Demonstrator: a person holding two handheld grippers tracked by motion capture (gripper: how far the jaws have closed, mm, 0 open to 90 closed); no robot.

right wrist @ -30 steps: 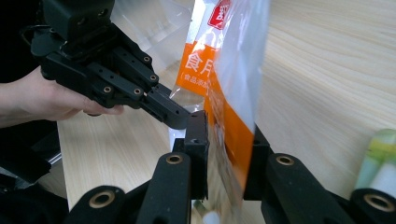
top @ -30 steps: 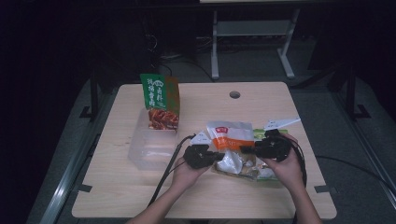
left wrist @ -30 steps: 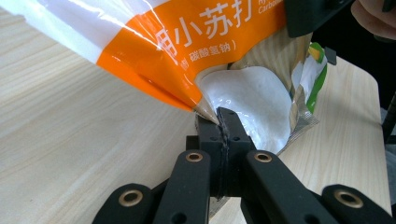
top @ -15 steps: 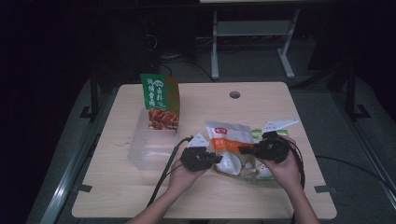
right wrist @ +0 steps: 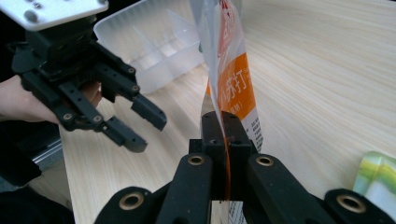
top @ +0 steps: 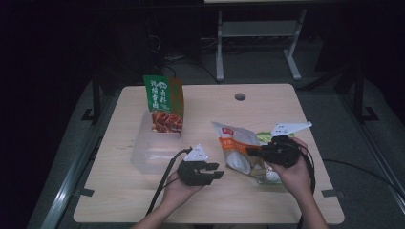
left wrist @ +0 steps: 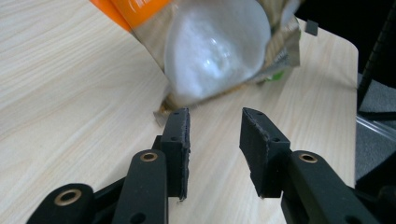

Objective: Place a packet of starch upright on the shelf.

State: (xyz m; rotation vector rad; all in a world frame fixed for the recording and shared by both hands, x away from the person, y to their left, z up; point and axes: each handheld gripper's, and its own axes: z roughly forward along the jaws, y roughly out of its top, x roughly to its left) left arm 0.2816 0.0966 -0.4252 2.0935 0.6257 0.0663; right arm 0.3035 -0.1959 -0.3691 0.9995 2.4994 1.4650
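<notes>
- Right gripper [right wrist: 223,140] pinches the orange bag [top: 235,145] by its edge, holding it up off the table [top: 267,100], likely so the other hand can take it.
- Left gripper [left wrist: 212,135] spread, empty, just short of the bag's lower end (aimed at it).
- Clear box [top: 155,148] sits open, left of the bag, probably the destination.
- Count: two grippers, one box, one green pouch [top: 164,102] leaning in it, maybe two more packets under the right hand; dim there.

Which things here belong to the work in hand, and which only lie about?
In the work:
right gripper, shut on the orange-and-white snack bag
left gripper, jaws open, beside that bag

Lying about:
green snack bag standing in the clear plastic container
green-yellow packet
</notes>
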